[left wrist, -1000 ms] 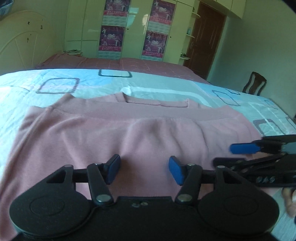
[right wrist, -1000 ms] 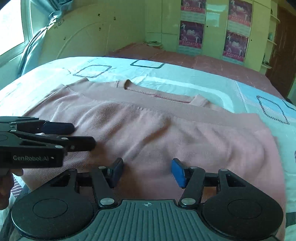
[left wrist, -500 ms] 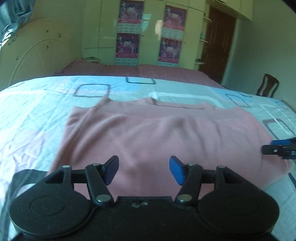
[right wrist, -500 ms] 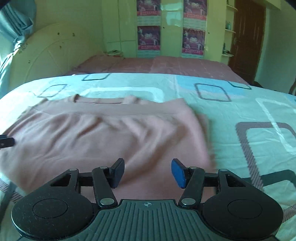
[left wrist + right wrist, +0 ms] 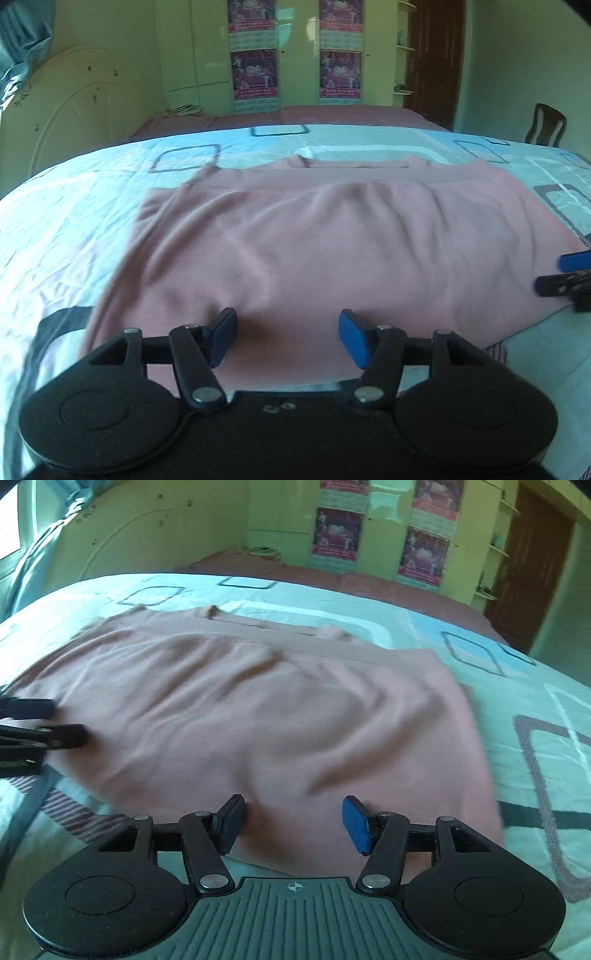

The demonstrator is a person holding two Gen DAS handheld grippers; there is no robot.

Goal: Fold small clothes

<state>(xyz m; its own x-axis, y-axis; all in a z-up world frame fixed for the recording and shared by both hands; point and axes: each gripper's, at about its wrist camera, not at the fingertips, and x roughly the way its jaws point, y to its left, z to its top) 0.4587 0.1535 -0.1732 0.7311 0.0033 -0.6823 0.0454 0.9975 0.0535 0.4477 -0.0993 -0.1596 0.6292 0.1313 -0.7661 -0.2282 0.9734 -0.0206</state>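
Already the pink top (image 5: 332,243) lies folded once across its width on the bed (image 5: 74,229): the hem band sits on top, just short of the neckline, which peeks out along the far edge. By my reading that first fold is done, while the sideways folds that would bring it down to a small packet are not yet made, so the job looks roughly midway.

Both tools are empty. The left hand-held gripper (image 5: 288,339) hovers over the near fold, toward its left end, with its blue pads apart and only flat fabric showing between them; nothing is pinched. The right hand-held gripper (image 5: 293,823) stands the same way over the near edge toward the right end, jaws parted, not clamped on cloth. Each one's fingertips show at the side of the other's view, well apart from one another.

As for edges, the near fold is a soft, rounded one with a few shallow wrinkles running across the top layer. The left and right side edges lie straight on the patterned bedsheet (image 5: 517,709), which is bare on both sides and beyond the neckline, so there is open room to swing either side inward. A chair (image 5: 545,123) and the wardrobe (image 5: 295,55) stand far off and should not interfere.
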